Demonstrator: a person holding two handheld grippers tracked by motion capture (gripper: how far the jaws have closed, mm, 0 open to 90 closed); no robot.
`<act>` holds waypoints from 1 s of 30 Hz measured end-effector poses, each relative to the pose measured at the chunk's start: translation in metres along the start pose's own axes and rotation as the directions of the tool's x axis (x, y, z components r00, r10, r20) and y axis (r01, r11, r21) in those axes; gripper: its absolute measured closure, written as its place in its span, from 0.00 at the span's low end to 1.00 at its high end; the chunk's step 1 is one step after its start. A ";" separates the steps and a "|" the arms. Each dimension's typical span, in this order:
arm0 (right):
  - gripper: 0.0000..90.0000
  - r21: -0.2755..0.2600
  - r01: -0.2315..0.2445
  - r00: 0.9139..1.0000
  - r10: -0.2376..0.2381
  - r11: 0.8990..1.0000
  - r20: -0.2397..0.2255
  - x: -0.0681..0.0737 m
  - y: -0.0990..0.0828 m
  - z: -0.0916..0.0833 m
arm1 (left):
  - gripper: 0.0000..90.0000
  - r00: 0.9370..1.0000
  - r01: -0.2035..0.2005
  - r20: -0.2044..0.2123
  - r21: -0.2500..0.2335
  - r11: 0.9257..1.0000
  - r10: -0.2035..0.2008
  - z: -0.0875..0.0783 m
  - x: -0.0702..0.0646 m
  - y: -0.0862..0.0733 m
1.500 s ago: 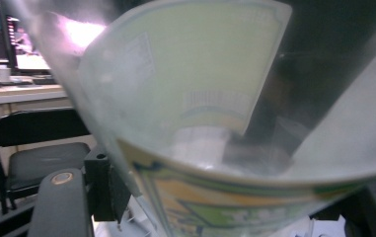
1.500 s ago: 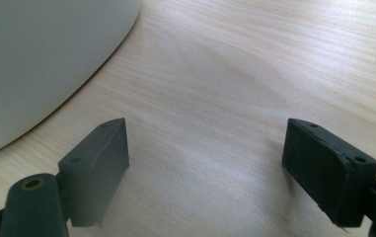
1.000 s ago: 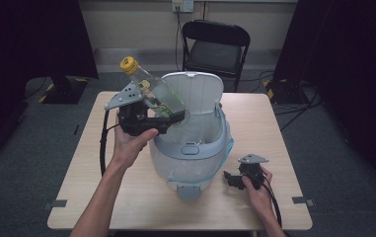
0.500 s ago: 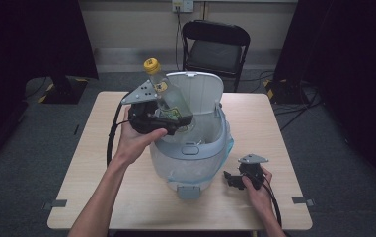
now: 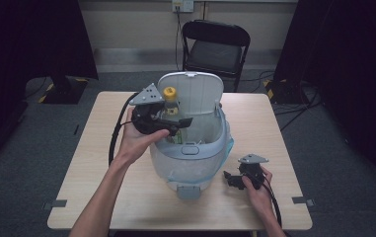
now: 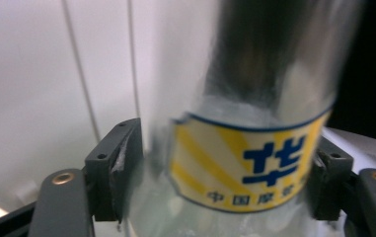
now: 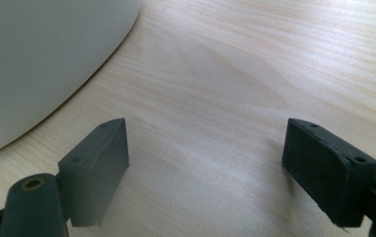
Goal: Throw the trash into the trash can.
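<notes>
A clear plastic bottle [image 5: 170,102] with a yellow cap and a yellow label stands upright between the jaws of my left gripper [image 5: 174,123]. Its lower part dips into the open pale blue bin [image 5: 195,160] at the left rim. In the left gripper view both pads press the sides of the bottle [image 6: 247,163], and the jaws of the left gripper [image 6: 225,158] have just been closing on it. My right gripper [image 5: 231,178] rests on the table to the right of the bin, open, with nothing between its jaws [image 7: 205,163].
The bin's lid [image 5: 195,89] stands raised at the back. The bin's white wall [image 7: 42,59] curves close to the right gripper's left jaw. The wooden table [image 5: 96,163] has bare room on both sides. A black folding chair [image 5: 215,47] stands behind the table.
The left hand has carried the bottle rightward and down, from above the bin's left edge into its opening. The bottle has come upright. The right hand has kept still.
</notes>
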State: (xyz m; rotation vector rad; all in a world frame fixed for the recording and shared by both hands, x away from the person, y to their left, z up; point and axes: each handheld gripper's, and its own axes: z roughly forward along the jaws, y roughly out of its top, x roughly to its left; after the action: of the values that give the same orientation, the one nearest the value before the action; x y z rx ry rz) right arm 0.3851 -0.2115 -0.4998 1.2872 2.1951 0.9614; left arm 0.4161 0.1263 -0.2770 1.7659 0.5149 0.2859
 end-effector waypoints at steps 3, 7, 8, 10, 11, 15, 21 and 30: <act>0.19 0.000 0.001 1.000 -0.001 1.000 0.000 0.000 0.000 0.000 | 0.40 1.000 -0.004 -0.002 -0.036 0.999 0.004 -0.006 -0.001 0.005; 0.17 0.002 0.006 1.000 -0.006 1.000 -0.004 0.000 0.000 0.000 | 0.41 0.999 -0.037 -0.006 -0.022 0.999 0.037 -0.011 -0.005 0.009; 0.17 0.003 0.006 1.000 -0.006 1.000 -0.004 0.000 0.000 0.000 | 0.41 0.999 -0.037 -0.002 -0.020 0.999 0.037 -0.012 -0.005 0.009; 0.17 0.002 0.006 1.000 -0.006 1.000 -0.004 0.000 0.000 0.000 | 0.42 1.000 -0.024 -0.011 -0.037 0.999 0.023 -0.014 -0.003 0.006; 0.17 0.001 0.006 1.000 -0.006 1.000 -0.006 0.000 0.000 0.000 | 0.42 1.000 -0.024 -0.014 -0.036 0.999 0.023 -0.015 -0.002 0.004; 0.17 0.001 0.006 1.000 -0.006 1.000 -0.006 0.000 0.000 0.000 | 0.43 1.000 -0.011 -0.026 -0.040 0.999 0.010 -0.020 0.005 0.000; 0.17 0.003 0.006 1.000 -0.006 1.000 -0.004 0.000 0.000 0.000 | 0.44 0.999 0.000 -0.048 -0.051 0.999 -0.003 -0.030 0.013 -0.006; 0.17 0.003 0.006 1.000 -0.006 1.000 -0.005 0.000 0.000 0.000 | 0.49 0.997 0.032 -0.069 -0.095 0.995 -0.039 -0.050 0.027 -0.013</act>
State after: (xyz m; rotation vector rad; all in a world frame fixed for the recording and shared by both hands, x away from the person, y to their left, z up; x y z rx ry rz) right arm 0.3856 -0.2115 -0.4998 1.2802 2.2035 0.9601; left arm 0.4140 0.1847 -0.2790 1.6585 0.5739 0.3428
